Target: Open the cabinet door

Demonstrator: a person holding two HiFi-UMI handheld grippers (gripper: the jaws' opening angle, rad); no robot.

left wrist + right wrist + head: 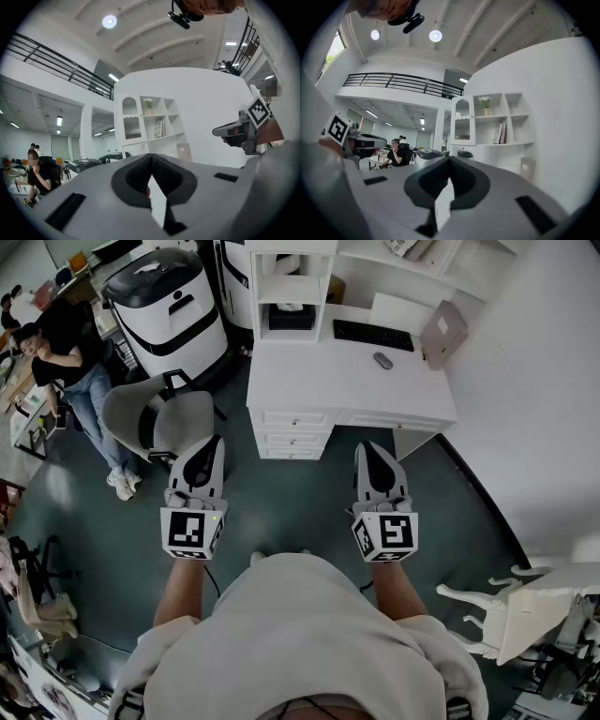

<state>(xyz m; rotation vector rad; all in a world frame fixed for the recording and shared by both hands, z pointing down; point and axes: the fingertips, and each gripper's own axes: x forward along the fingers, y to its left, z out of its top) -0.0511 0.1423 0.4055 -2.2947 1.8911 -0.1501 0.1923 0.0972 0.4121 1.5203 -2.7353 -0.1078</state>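
Standing well back from the white bench [349, 381], holding the left gripper [210, 448] and the right gripper [375, 454] level and side by side, aiming forward over open floor [281, 512]. Holding the left fingers [137, 177] pressed together with nothing between them, and the right fingers [465, 180] pressed together too, likewise empty. Facing the cabinet door [132, 123], sitting in the white shelf unit [291, 277] at the back left of the bench: a tall arched panel, standing upright with its long axis vertical, above the level of both pairs of fingers and well apart from them. Lying a little left of the left gripper's line and a little right of the right gripper's, so falling roughly between the two hands, with neither clearly nearer, though lining up slightly closer with the right. Not showing a handle or hinge side from here, so not allowing a call on which edge to catch. Judging the task as not yet begun: needing a walk forward, a lift of one gripper, and a spreading of its fingers before reaching the door's free edge. Risking a knock against the bench front or the keyboard [372, 334] when leaning in over the top.
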